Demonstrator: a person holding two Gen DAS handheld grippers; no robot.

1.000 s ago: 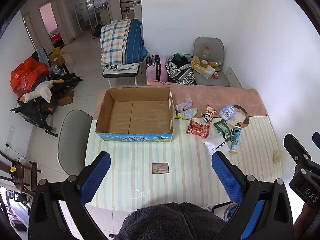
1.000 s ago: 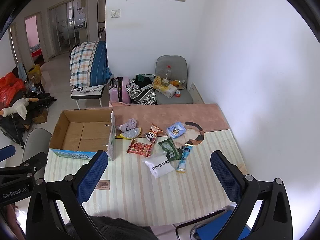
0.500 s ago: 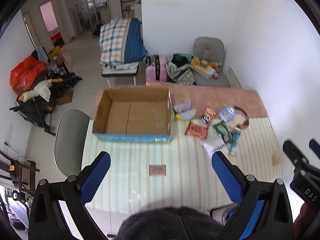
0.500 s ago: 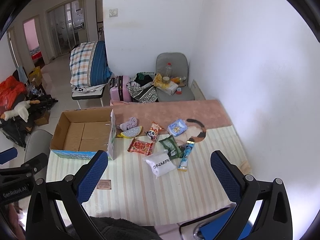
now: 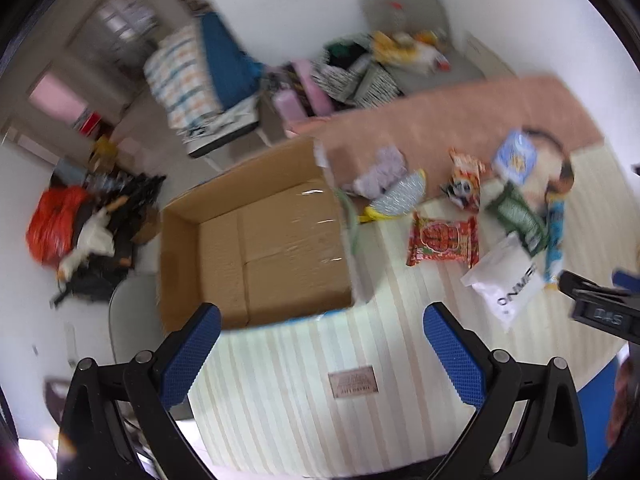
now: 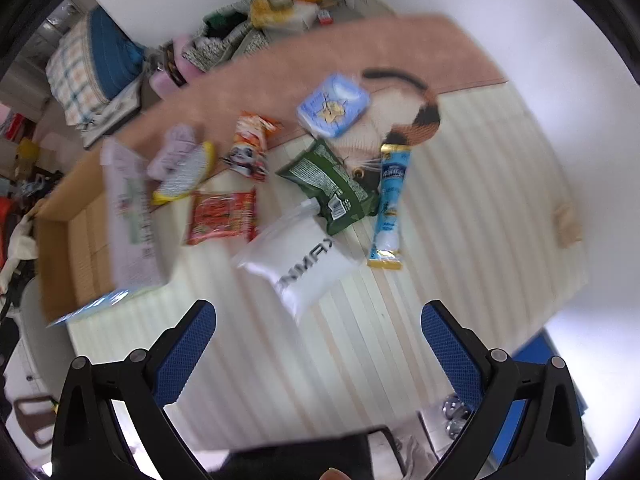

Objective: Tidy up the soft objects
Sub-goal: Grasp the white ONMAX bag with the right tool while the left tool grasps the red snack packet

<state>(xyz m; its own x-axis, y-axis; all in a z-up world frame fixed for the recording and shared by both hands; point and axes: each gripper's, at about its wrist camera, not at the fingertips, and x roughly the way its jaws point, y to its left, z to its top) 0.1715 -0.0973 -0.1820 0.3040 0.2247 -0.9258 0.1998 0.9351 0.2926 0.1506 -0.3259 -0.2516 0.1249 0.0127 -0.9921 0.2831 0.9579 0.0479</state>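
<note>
An open, empty cardboard box [image 5: 256, 248] stands on the striped table, also in the right wrist view [image 6: 80, 232]. To its right lie soft packets: a white pouch [image 6: 308, 264], a red packet [image 6: 224, 216], a green bag [image 6: 332, 188], a blue tube [image 6: 390, 204], a light blue pack [image 6: 334, 104], a panda snack [image 6: 250, 148] and a purple cloth [image 6: 176, 150]. My left gripper [image 5: 320, 352] is open and empty above the table in front of the box. My right gripper [image 6: 320, 356] is open and empty, just short of the white pouch [image 5: 504, 284].
A pink mat [image 6: 280, 72] covers the table's far side. A small brown label [image 5: 354, 380] lies on the striped cloth. A grey chair [image 5: 132, 320] stands left of the table. Bags, a suitcase and a loaded chair [image 5: 400, 40] sit beyond it.
Both grippers have moved forward and down toward the table and tilted; the box and packets now look much larger. Both views are motion-blurred. Nothing was grasped.
</note>
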